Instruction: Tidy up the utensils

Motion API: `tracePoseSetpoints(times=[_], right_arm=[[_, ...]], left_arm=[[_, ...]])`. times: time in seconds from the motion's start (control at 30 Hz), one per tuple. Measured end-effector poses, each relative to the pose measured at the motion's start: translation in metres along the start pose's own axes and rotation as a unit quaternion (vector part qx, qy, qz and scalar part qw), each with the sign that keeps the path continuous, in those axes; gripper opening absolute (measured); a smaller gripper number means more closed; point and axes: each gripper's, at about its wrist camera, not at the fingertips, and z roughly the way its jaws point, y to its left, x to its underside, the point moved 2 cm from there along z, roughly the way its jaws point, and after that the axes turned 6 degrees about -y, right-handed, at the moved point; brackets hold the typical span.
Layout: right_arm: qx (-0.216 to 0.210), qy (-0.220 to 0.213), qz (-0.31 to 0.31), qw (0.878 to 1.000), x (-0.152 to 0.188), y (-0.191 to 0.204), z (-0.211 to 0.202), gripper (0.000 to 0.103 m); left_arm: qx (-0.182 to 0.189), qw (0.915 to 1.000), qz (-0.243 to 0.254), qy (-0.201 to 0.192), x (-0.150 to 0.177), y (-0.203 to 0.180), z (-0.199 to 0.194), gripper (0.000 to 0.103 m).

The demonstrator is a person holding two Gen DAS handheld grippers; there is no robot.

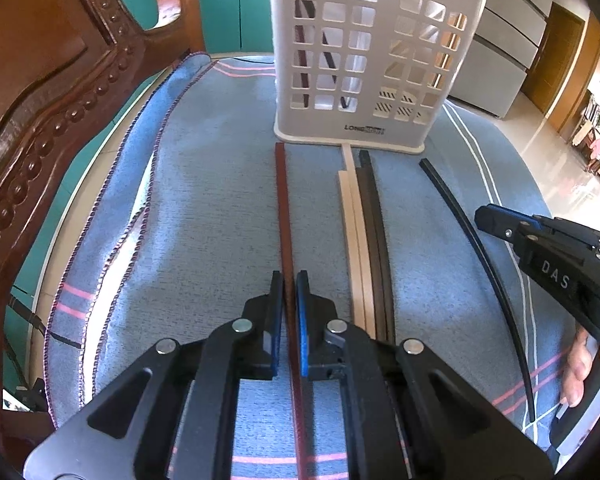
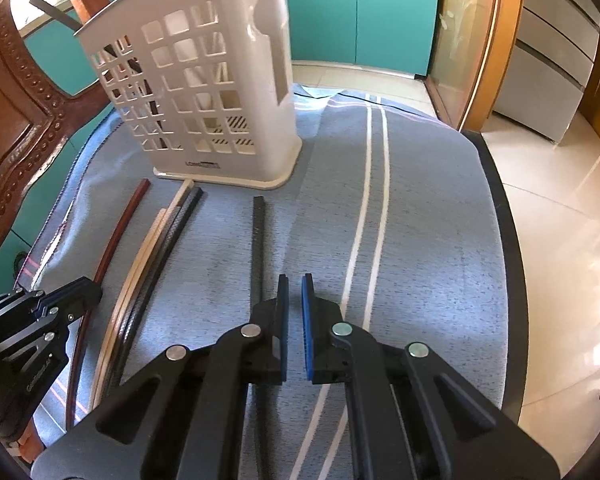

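Chopsticks flat on cloth: six in all.
Red-brown chopstick (image 1: 283, 208): one.
Pale wooden chopsticks (image 1: 354, 216): two, side by side.
Dark chopsticks (image 1: 374, 208), touching pale pair: two.
Black chopstick (image 1: 460, 208), lying apart: one.
Dark sticks in basket (image 1: 300, 36): at least two seen through holes, exact count unclear.
White slotted basket (image 1: 374, 128): one.
Blue striped cloth (image 1: 212, 200): one.
Carved wooden chair (image 1: 40, 80): one.
Handheld grippers: two, namely left gripper (image 1: 290, 280) and right gripper (image 1: 485, 216).
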Motion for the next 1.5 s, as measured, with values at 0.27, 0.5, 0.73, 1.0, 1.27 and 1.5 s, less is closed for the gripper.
tracePoseSetpoints(times=[0.27, 0.5, 0.73, 1.0, 1.27, 1.5], right_arm=[[-0.009, -0.008, 0.016, 1.000, -0.004, -0.007, -0.004, 0.012], [-0.012, -0.011, 0.021, 1.000, -0.006, -0.011, -0.009, 0.020], [-0.022, -0.009, 0.010, 1.000, -0.003, 0.000, -0.010, 0.027], [-0.018, 0.005, -0.033, 0.999, 0.005, 0.018, 0.000, 0.031], [0.004, -0.002, -0.059, 0.998, 0.004, 0.029, 0.007, 0.038], [0.005, -0.004, -0.062, 0.998, 0.005, 0.028, 0.008, 0.038]], left_arm=[[0.018, 0.9994, -0.030, -0.002, -0.006, 0.013, -0.001, 0.007], [0.025, 0.9979, -0.060, 0.000, -0.014, 0.028, 0.001, 0.008], [0.020, 0.9994, -0.027, 0.005, -0.040, 0.011, 0.020, 0.018], [-0.043, 0.9989, 0.015, 0.009, -0.056, -0.011, 0.043, 0.021], [-0.039, 0.9987, 0.010, 0.032, -0.064, -0.006, 0.057, 0.032], [-0.032, 0.9989, -0.003, 0.033, -0.062, 0.005, 0.061, 0.040]])
